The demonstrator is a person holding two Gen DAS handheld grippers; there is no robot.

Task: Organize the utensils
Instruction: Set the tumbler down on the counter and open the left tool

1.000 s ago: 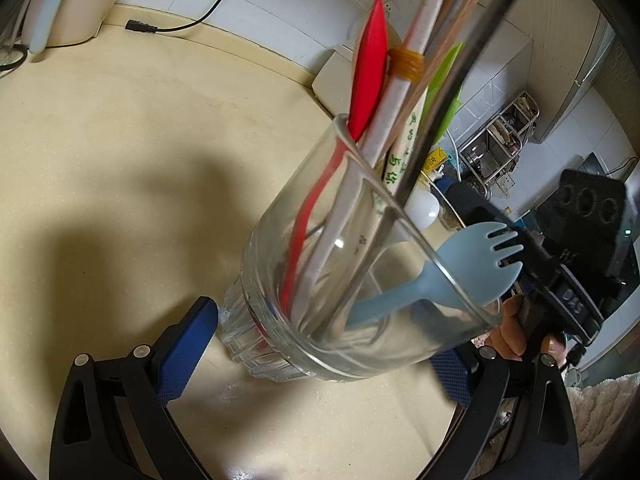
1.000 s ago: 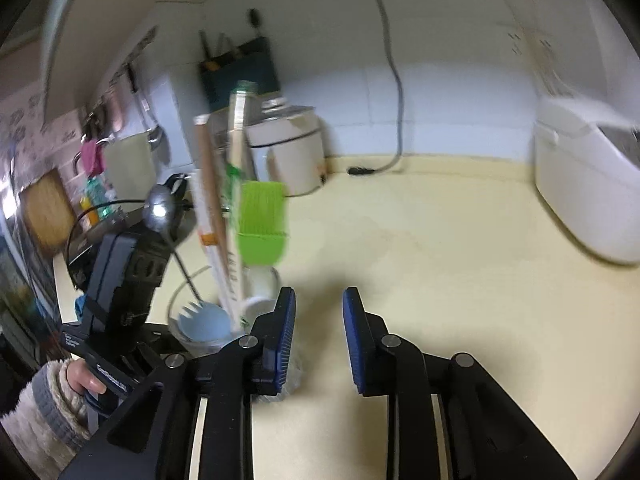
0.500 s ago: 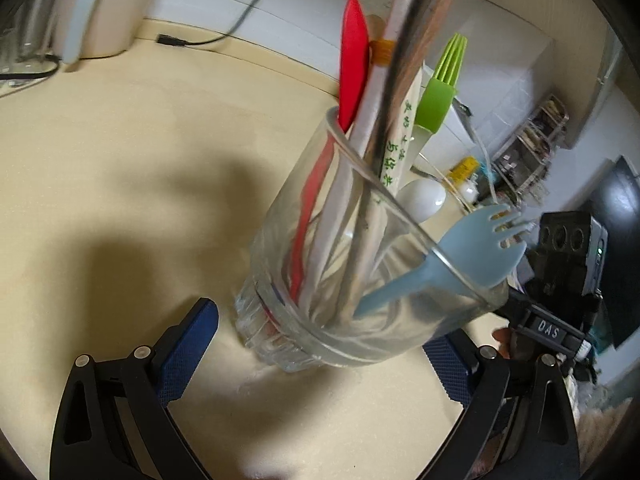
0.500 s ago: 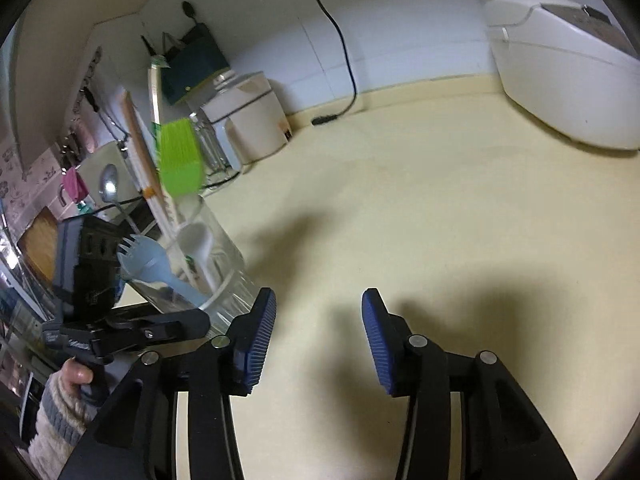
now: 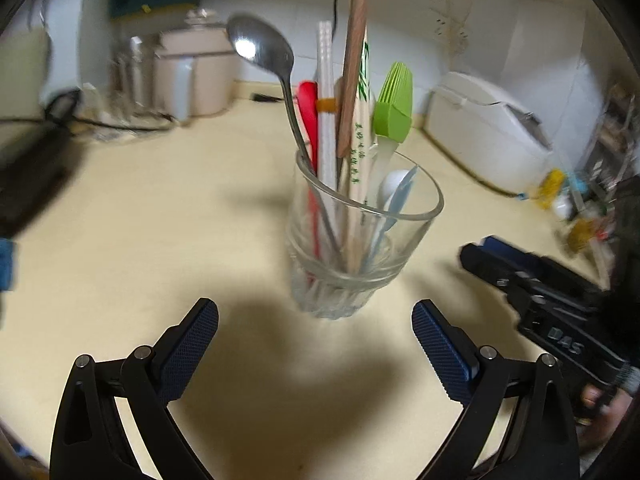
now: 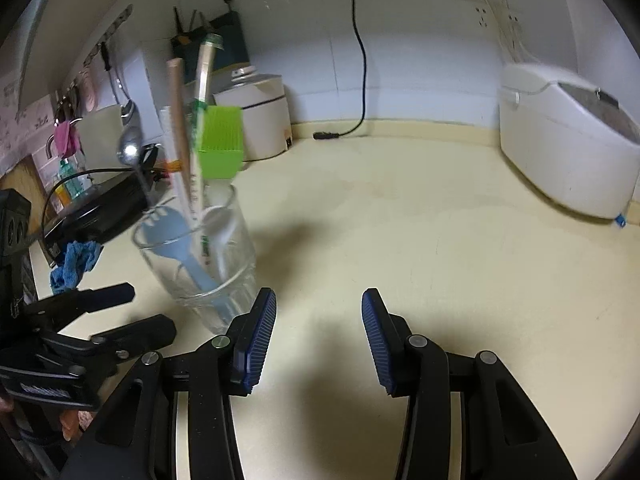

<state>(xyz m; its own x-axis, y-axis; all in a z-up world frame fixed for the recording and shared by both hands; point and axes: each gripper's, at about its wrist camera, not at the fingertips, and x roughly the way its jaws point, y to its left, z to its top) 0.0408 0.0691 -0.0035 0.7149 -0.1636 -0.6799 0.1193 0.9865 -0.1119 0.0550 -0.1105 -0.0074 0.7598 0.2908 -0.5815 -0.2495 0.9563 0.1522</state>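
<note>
- My left gripper [image 5: 315,322] has its jaws wide apart, empty.
- My right gripper [image 6: 319,325] also has its jaws apart, holding nothing.
- The glass [image 5: 362,240] of utensils stands on the bench [image 5: 160,216] just beyond my left jaws.

The right gripper [image 5: 476,250] body reads "DAS"; green print on the chopstick sleeve [image 5: 360,136] seems illegible.

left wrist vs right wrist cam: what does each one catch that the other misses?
Left wrist only: the red utensil in the glass, the open left gripper with bare counter between its fingers, the yellow bottles at far right.

Right wrist only: the blue cloth, the pink padlock, the open, empty right gripper.

Both: the glass, metal spoon, green brush, rice cooker.
</note>
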